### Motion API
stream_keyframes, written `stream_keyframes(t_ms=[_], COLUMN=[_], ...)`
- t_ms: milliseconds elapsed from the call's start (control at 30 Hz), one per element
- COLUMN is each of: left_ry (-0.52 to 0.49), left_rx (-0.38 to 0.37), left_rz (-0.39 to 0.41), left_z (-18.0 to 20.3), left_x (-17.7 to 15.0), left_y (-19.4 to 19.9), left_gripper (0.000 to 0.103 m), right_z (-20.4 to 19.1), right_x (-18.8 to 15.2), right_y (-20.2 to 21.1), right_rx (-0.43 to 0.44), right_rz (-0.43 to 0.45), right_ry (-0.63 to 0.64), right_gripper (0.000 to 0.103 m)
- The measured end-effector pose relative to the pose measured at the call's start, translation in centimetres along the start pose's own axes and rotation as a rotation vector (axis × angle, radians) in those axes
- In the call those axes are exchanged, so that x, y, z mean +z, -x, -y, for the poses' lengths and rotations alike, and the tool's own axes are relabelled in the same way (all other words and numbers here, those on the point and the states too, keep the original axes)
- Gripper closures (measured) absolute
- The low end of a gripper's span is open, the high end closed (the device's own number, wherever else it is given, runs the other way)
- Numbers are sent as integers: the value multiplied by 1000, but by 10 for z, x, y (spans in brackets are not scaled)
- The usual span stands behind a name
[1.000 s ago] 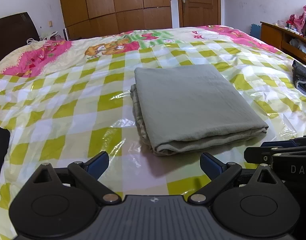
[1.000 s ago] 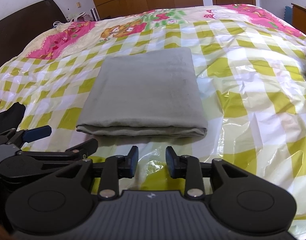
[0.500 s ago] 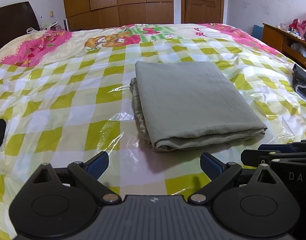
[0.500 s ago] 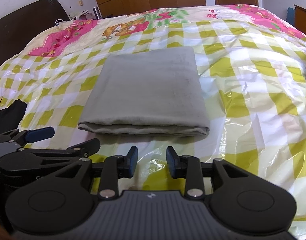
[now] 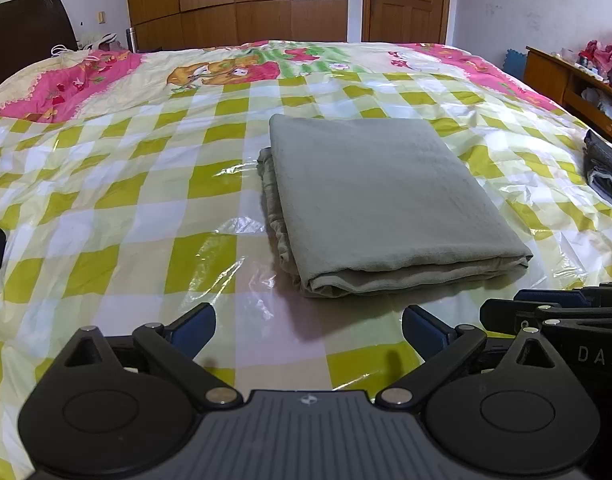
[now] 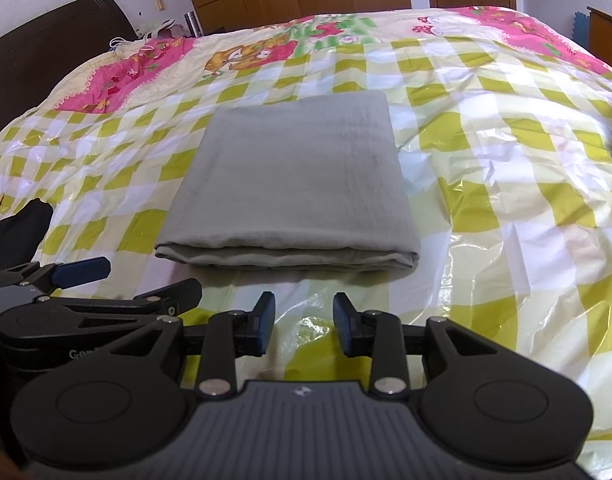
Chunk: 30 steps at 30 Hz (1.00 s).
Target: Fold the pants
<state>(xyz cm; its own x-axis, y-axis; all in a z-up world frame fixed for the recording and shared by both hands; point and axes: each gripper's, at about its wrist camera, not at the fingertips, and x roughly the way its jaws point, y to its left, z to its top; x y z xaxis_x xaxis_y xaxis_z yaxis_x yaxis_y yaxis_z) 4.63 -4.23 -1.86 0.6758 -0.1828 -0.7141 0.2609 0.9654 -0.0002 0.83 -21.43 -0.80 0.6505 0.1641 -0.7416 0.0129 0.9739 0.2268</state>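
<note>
The pants (image 5: 382, 196) lay folded into a neat grey rectangle mid-bed on the checked plastic sheet (image 5: 146, 220); I judged the folding finished. My left gripper (image 5: 308, 326) gaped wide and empty, my right gripper (image 6: 299, 320) narrowly parted, both just short of the cloth.

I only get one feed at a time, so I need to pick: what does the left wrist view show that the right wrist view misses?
Only the left wrist view shows the bunched layered edge on the folded pants' left side, the wooden side cabinet, and a dark garment clearly.

Only the right wrist view shows the left gripper from the side, and a black object beside it.

Both show the folded pants flat on the checkered cover, untouched, and the right gripper open.
</note>
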Motion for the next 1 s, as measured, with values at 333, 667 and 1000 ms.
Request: stream_keyframes(t_ms=[333,667,1000], left_ry=[11,22,21], left_rx=[-4,-16,-14], left_rz=[1,-1,-1], left_z=[-2,-3,-3], left_x=[1,1,1], left_y=[0,1,1], left_gripper=[0,0,0], right_z=[1,2,2], right_x=[-1,1,1], right_y=[-3,-4,-4], right_rx=[-4,-2,-2], right_rz=[-16,-22,-22], right_ry=[6,5,5], right_gripper=[70,70,70])
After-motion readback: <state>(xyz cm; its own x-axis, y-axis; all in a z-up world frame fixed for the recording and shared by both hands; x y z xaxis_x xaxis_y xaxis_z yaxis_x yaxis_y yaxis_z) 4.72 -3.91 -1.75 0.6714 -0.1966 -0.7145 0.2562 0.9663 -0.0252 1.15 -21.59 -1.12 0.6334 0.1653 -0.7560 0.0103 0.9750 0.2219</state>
